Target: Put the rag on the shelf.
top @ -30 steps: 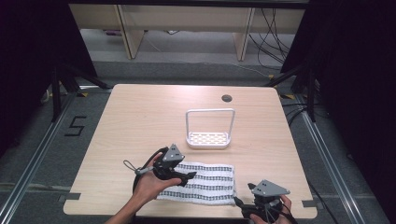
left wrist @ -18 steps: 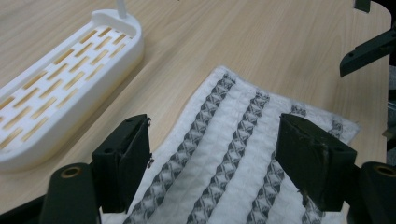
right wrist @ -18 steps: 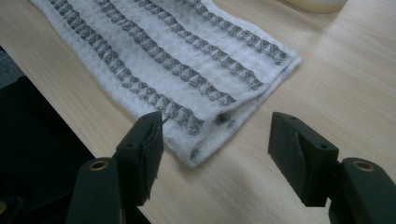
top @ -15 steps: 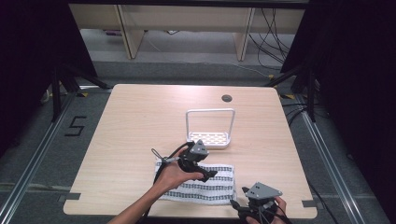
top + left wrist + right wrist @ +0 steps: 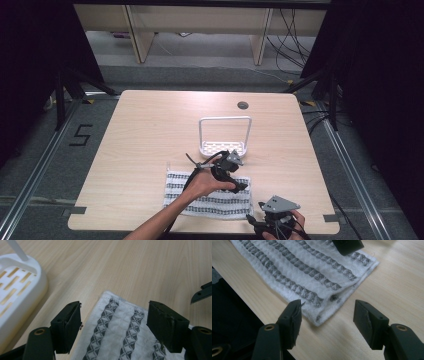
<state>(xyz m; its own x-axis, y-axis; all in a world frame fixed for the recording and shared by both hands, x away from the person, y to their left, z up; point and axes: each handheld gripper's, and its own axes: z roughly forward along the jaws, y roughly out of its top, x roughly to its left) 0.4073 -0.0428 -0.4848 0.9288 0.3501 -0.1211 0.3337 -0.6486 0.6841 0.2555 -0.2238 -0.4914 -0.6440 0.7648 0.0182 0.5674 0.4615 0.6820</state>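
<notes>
The left gripper (image 5: 113, 320) hangs with its jaws wide apart over the far right corner of the cloth (image 5: 125, 337), nothing between them; in the high view it (image 5: 239, 184) sits above the cloth's (image 5: 210, 200) upper right part, held by the left hand (image 5: 205, 182). The right gripper (image 5: 327, 322) also stands wide and empty, its jaws either side of the cloth's (image 5: 312, 272) near right corner, seemingly just above the table (image 5: 392, 285). In the high view it (image 5: 257, 225) is at the table's (image 5: 150, 130) near edge. The white striped cloth lies flat, perhaps folded double. A white rack (image 5: 224, 137) stands just beyond the cloth; its base (image 5: 17, 290) shows beside the left jaw.
</notes>
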